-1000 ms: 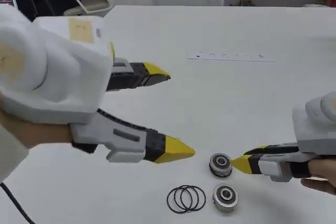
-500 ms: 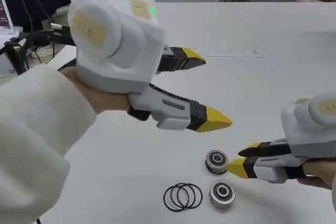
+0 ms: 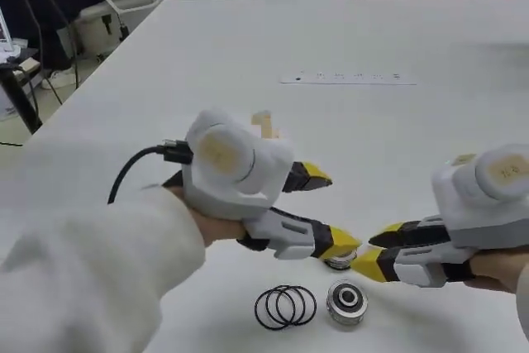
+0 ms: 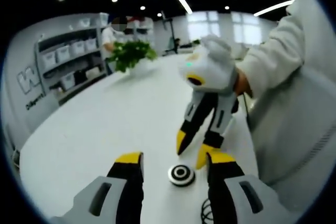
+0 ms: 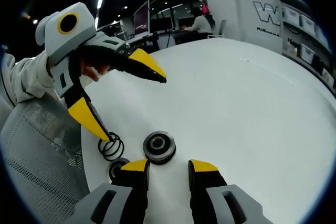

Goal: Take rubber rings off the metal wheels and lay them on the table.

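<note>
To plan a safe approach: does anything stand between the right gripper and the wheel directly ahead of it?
Nothing visible does. The wheel lies on the bare table just ahead of the right gripper, whose jaws are open. The loose rings and the left gripper are beside that path, not in it.

Bare table beyond, wheels and rings clustered close in front
</note>
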Action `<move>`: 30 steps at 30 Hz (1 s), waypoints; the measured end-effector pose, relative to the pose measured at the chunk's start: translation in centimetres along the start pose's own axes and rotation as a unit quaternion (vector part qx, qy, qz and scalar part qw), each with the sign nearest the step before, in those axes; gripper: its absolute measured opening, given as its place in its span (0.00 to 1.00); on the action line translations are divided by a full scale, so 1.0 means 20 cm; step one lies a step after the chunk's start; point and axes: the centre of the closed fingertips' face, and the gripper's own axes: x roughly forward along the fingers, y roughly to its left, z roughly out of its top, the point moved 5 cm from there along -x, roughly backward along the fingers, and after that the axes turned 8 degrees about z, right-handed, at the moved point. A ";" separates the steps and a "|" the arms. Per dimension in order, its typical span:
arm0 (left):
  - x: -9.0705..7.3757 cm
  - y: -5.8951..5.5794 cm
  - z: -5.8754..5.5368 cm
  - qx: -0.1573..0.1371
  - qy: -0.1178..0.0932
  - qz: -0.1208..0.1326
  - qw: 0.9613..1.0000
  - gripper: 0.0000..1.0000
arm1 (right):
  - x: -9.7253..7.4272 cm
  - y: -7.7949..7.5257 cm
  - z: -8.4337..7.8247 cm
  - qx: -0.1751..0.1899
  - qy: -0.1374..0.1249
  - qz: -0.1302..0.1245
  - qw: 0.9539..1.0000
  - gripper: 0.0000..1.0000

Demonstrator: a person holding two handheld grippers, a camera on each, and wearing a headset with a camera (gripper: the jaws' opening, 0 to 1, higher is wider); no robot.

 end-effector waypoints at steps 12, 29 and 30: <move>0.09 -0.02 -0.16 -0.021 0.045 0.006 0.999 0.31 | 0.01 0.02 0.00 -0.009 0.005 0.005 1.000 0.27; 0.11 -0.05 -0.19 -0.049 0.046 0.006 0.998 0.14 | 0.05 0.05 0.00 -0.027 0.010 0.014 0.999 0.22; 0.11 -0.05 -0.19 -0.049 0.047 0.004 0.998 0.14 | 0.06 0.05 0.00 -0.027 0.008 0.015 0.999 0.21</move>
